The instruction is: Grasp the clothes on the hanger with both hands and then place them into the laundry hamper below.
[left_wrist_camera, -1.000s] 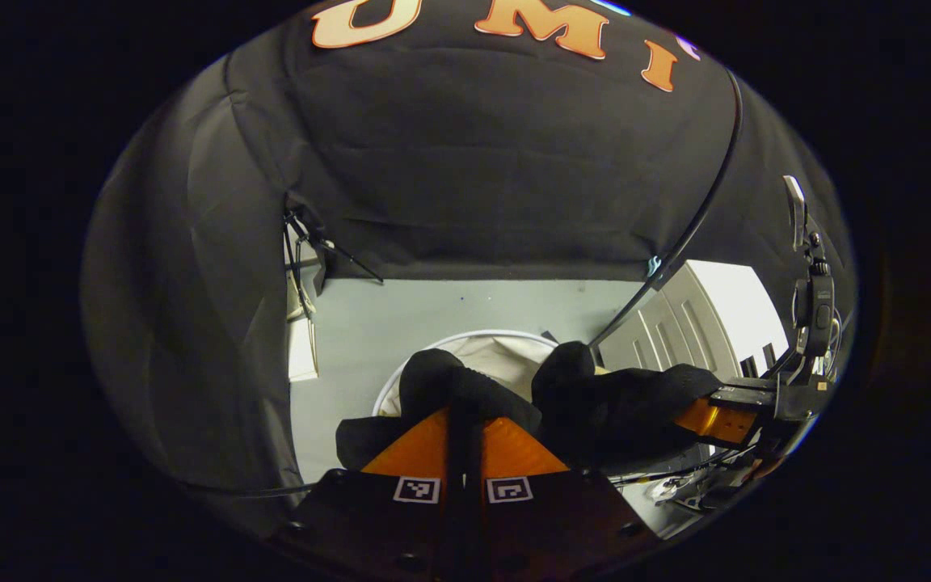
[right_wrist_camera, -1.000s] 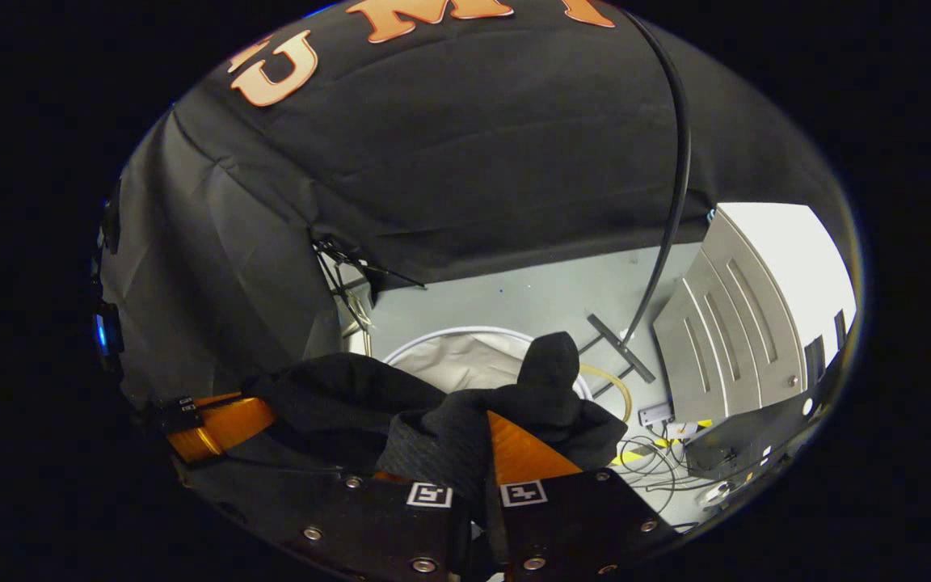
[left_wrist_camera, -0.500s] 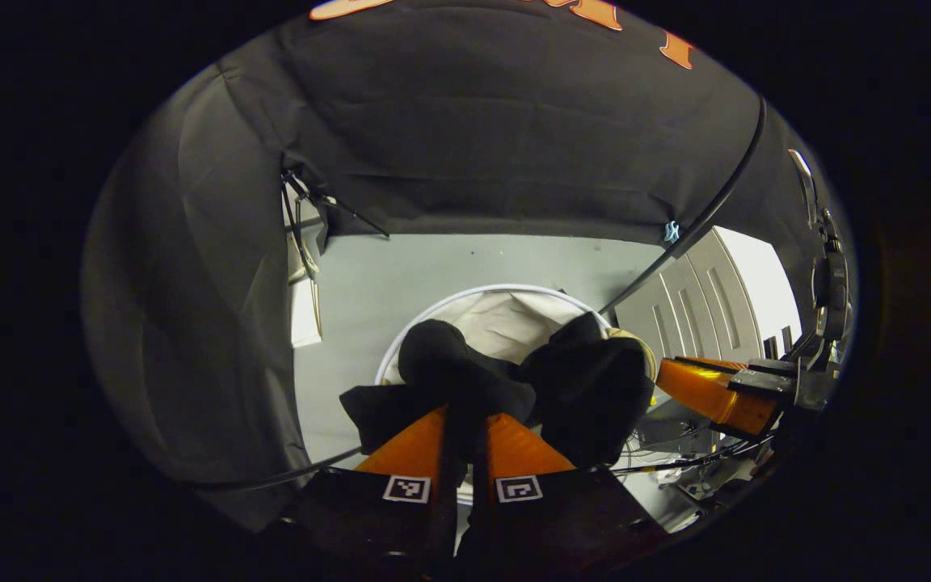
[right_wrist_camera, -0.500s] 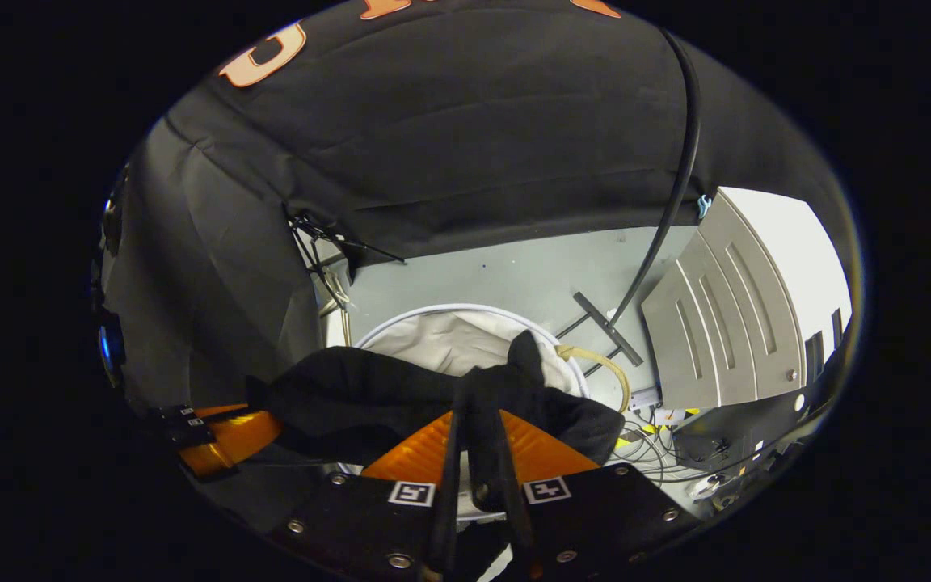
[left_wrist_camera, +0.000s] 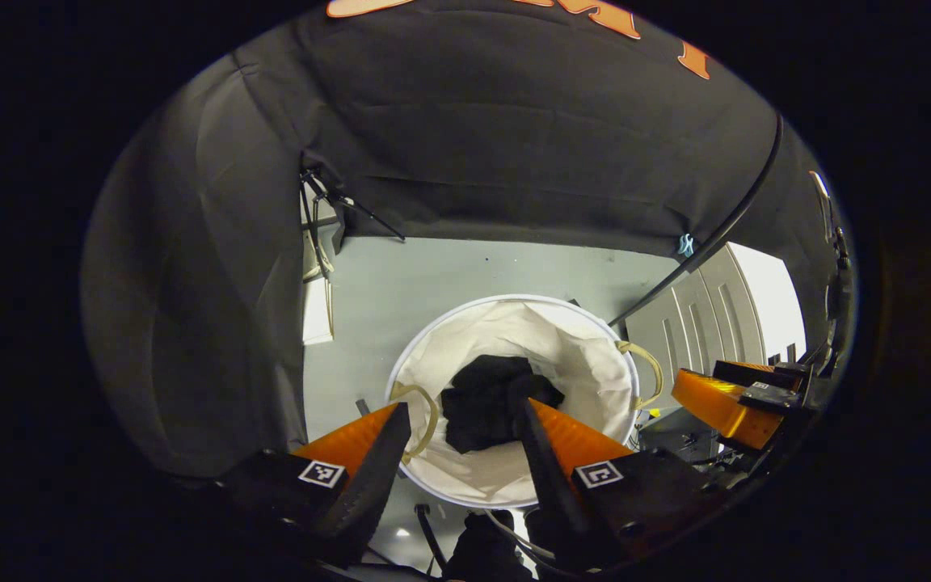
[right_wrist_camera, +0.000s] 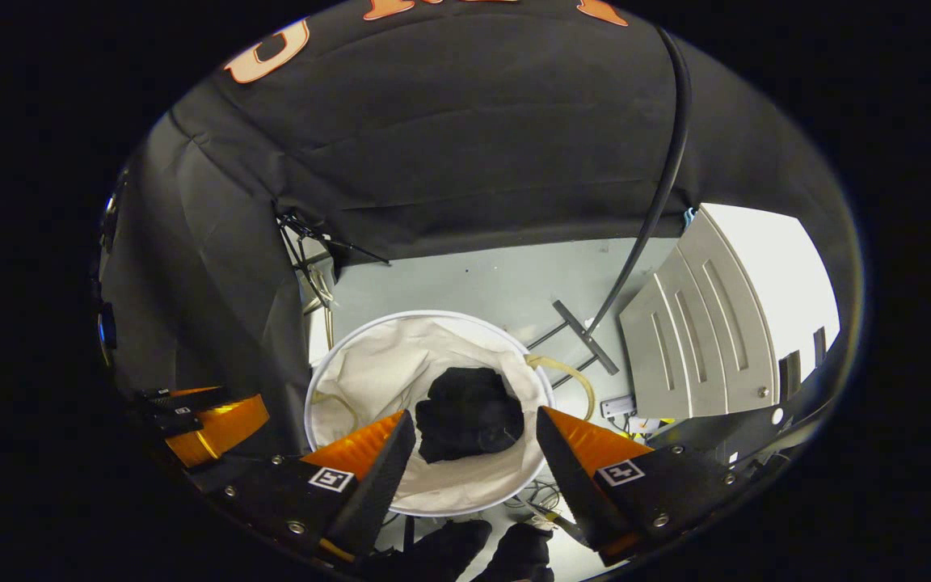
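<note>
The floor (left_wrist_camera: pixel 449 271) is pale grey and bare around the hamper (left_wrist_camera: pixel 595 356); black cloth (left_wrist_camera: pixel 514 145) hangs behind it as the back wall and down the side. A black cable (right_wrist_camera: pixel 659 194) runs down across the cloth toward the floor beyond the hamper. Beside the hamper, on the cable's side, stands a grey ribbed panel (right_wrist_camera: pixel 700 339), with loose wires on the floor at its foot. A dark flat bar (right_wrist_camera: pixel 585 337) lies on the floor between the hamper and that panel.

The left gripper (left_wrist_camera: pixel 459 420) hangs over the hamper's near rim with its orange fingers spread wide and nothing between them. The clothes (left_wrist_camera: pixel 491 402) lie below it, apart from both fingers, seen through the gap. The right gripper (right_wrist_camera: pixel 475 428) is likewise spread wide above the near rim, empty, with the clothes (right_wrist_camera: pixel 469 414) below its gap and touching neither finger. In the left gripper view the right gripper (left_wrist_camera: pixel 728 400) shows off to the panel side of the hamper; in the right gripper view the left gripper (right_wrist_camera: pixel 215 424) shows on the hamper's opposite side.

The hamper (right_wrist_camera: pixel 368 364) is round, white-lined, with a white rim and tan handles (left_wrist_camera: pixel 650 372). Inside it sits the black clothes, bunched into a heap near the middle of the bottom.
</note>
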A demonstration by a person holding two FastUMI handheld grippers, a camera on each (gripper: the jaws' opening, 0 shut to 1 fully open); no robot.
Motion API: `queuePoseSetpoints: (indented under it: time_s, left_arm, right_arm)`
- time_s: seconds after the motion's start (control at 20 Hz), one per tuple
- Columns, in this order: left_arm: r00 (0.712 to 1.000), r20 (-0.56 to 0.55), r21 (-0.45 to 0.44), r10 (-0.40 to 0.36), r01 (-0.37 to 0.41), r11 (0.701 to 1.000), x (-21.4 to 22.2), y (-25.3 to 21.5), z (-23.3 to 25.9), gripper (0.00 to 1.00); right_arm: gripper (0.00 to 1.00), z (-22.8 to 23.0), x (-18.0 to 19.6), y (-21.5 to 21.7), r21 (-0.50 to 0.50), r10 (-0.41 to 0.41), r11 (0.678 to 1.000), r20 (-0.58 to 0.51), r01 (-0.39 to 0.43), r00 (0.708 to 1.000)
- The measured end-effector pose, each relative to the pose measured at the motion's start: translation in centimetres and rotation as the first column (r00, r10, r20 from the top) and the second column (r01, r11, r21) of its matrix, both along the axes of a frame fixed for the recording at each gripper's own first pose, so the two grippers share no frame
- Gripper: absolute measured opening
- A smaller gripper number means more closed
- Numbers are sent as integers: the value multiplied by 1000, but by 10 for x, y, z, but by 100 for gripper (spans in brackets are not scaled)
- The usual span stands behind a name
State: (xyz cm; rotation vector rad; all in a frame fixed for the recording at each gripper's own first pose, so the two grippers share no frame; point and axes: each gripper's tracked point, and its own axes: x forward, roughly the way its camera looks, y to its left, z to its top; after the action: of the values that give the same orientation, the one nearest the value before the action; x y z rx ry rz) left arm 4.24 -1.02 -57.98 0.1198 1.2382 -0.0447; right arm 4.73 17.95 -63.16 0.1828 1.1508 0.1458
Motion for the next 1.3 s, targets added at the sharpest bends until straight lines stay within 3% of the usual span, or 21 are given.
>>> queuePoseSetpoints:
  time_s: [0.15, 0.45, 0.75, 1.05, 1.3]
  left_arm:
    - [1000, 14, 16, 24, -25, 1000, -6, 1, 17, 100]
    - [989, 128, 9, 74, -76, 997, -4, -7, 69, 100]
    - [954, 270, -12, 128, -129, 992, -9, -17, 143, 100]
    - [895, 413, -68, 165, -151, 986, -9, -42, 225, 99]
    - [817, 553, -89, 164, -138, 987, -8, -61, 304, 98]
  right_arm:
    - [95, 16, 2, -16, 12, -12, 1000, 21, 12, 1000]
    - [95, 54, -3, -64, 4, -8, 1000, 79, 8, 997]
    - [95, 101, -7, -132, -7, -27, 1000, 162, 28, 986]
    - [94, 166, -5, -203, -32, -35, 999, 258, 45, 966]
    - [95, 234, 4, -237, -9, -63, 997, 373, 71, 926]
